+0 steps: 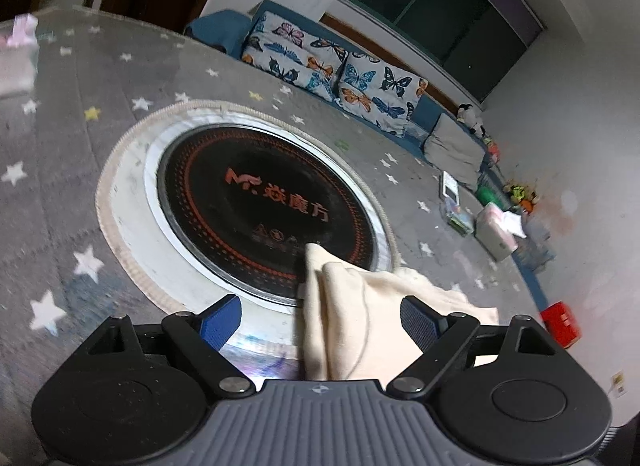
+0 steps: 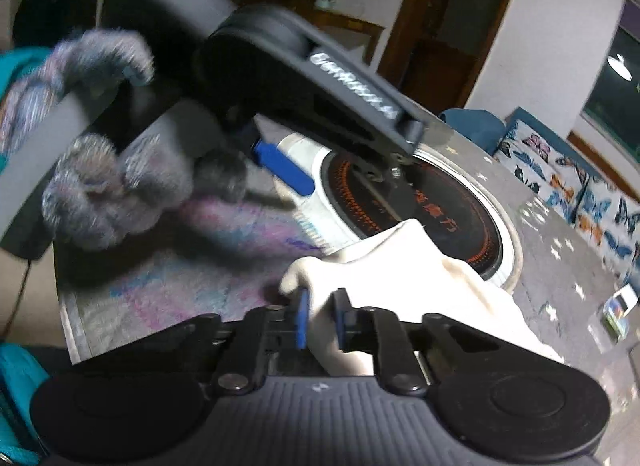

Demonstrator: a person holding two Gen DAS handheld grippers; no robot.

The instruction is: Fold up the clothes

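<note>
Cream garment (image 2: 400, 266) pinched between right fingers (image 2: 303, 318); left fingers (image 1: 221, 324) spread.

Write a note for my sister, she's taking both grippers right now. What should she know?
Left gripper: open, cloth lying between its fingers, not gripped.
Right gripper: shut on a bunched edge of the cloth.
The cream cloth lies crumpled on the table, partly over the round black cooktop.
Done: no neat fold visible.
Left: grip with the left, spread the cloth flat, then fold.
</note>
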